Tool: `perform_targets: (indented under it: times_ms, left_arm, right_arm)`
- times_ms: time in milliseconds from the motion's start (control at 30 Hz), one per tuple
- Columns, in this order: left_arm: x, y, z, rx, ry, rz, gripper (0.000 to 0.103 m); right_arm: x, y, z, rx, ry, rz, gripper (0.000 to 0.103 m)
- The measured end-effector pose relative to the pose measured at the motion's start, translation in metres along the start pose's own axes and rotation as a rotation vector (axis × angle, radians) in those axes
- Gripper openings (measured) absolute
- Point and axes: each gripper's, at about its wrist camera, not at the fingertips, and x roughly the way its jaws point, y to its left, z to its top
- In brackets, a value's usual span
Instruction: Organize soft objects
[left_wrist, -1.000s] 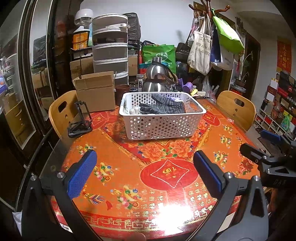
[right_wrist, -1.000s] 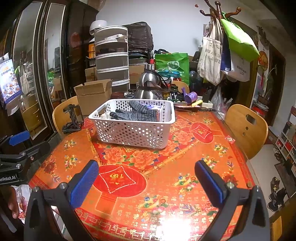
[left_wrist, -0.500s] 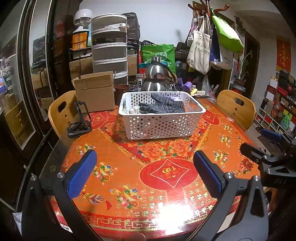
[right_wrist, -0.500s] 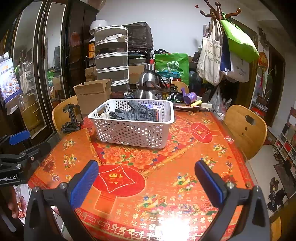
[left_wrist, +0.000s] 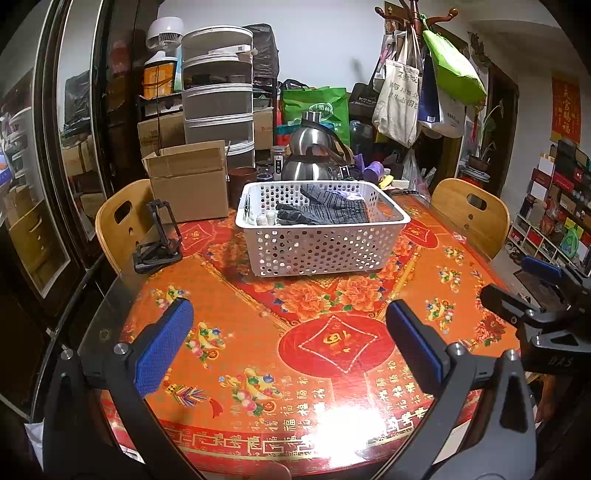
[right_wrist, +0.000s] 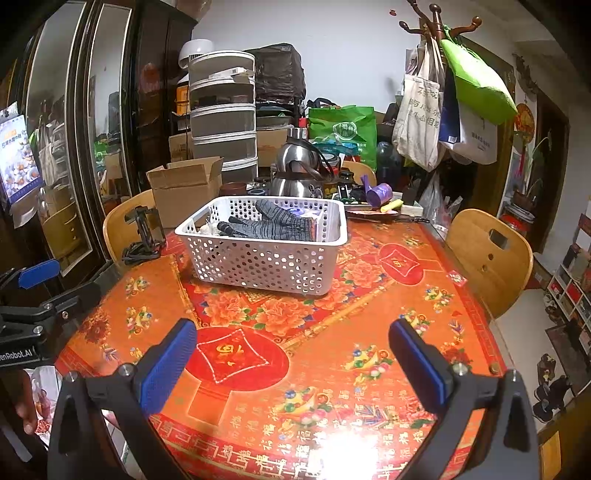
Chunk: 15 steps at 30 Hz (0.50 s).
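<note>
A white perforated basket (left_wrist: 321, 247) (right_wrist: 266, 260) stands on the far half of the round table with the red and orange cloth (left_wrist: 295, 332) (right_wrist: 295, 332). Inside it lie dark grey striped knit gloves (left_wrist: 325, 214) (right_wrist: 273, 223) and some small white items at its left end. My left gripper (left_wrist: 290, 347) is open over the near part of the table, well short of the basket, with nothing between its blue pads. My right gripper (right_wrist: 293, 356) is also open and holds nothing. In the left wrist view the right gripper (left_wrist: 543, 291) shows at the right edge.
A black phone stand (left_wrist: 157, 245) sits at the table's left edge. A cardboard box (left_wrist: 188, 182), steel kettles (left_wrist: 312, 155) and clutter stand behind the basket. Wooden chairs (left_wrist: 469, 214) (right_wrist: 487, 254) flank the table. A coat rack with bags (right_wrist: 443, 110) is at the back right.
Both views have shifted only slightly; the basket sits a little higher in the frames. Both grippers stay open and the basket's contents have not moved.
</note>
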Motion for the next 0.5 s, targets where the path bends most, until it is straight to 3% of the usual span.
perform_targets:
  times_ms: [500]
  left_arm:
    - [0.0007,-0.0010,-0.0017,0.007,-0.003,0.000,0.103]
  right_arm:
    - [-0.0009,0.0003,-0.0011,-0.003,-0.001,-0.001,0.103]
